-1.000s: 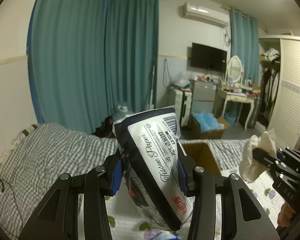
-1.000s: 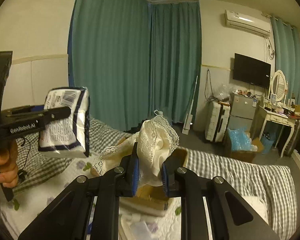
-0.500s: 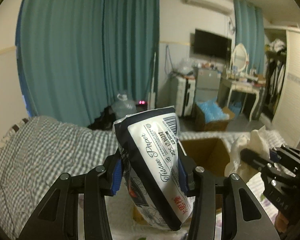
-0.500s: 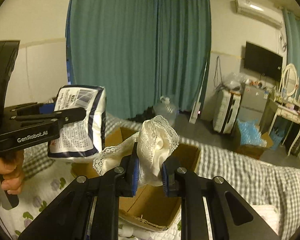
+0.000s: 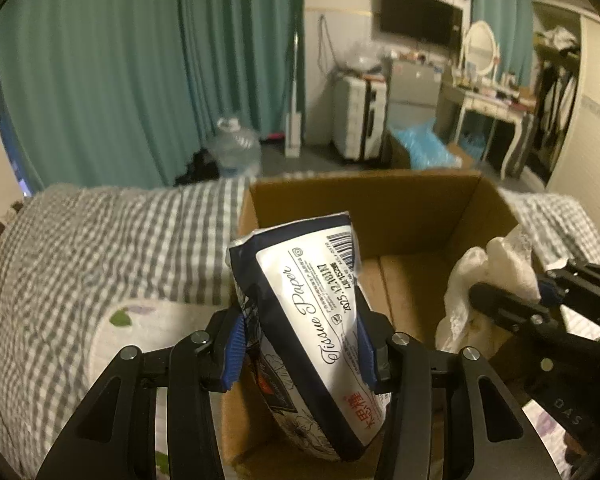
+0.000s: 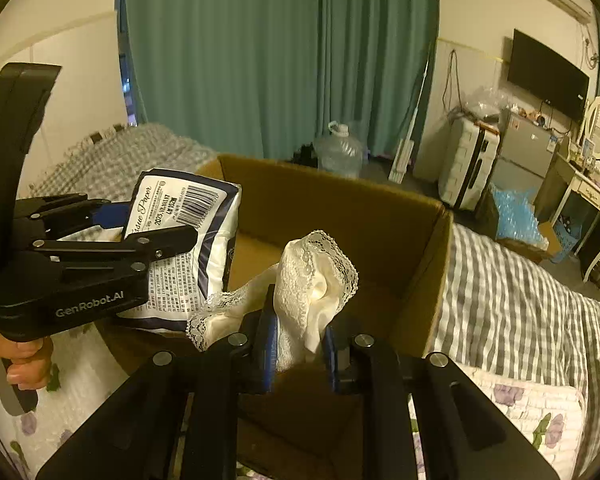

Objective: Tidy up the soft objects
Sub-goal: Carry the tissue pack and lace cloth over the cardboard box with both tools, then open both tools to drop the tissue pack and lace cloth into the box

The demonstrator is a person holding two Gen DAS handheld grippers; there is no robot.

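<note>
My left gripper (image 5: pixel 300 350) is shut on a white and navy tissue paper pack (image 5: pixel 312 320), held over the near left part of an open cardboard box (image 5: pixel 364 196). The pack also shows in the right wrist view (image 6: pixel 188 240) with the left gripper (image 6: pixel 168 236). My right gripper (image 6: pixel 300 344) is shut on a cream lace-trimmed cloth (image 6: pixel 316 280), held over the box (image 6: pixel 340 208). In the left wrist view the cloth (image 5: pixel 488 280) and right gripper (image 5: pixel 512 300) are at the right, above the box's interior.
The box stands on a bed with a grey checked cover (image 5: pixel 100 248) and a floral quilt (image 6: pixel 532 412). Teal curtains (image 5: pixel 140 60), a water jug (image 5: pixel 234 148), a suitcase (image 6: pixel 468 160) and a dressing table (image 5: pixel 496 100) lie beyond the bed.
Both grippers have moved forward and down toward the box, which now fills much more of both views. Their holds on the tissue pack and the cloth are unchanged.
</note>
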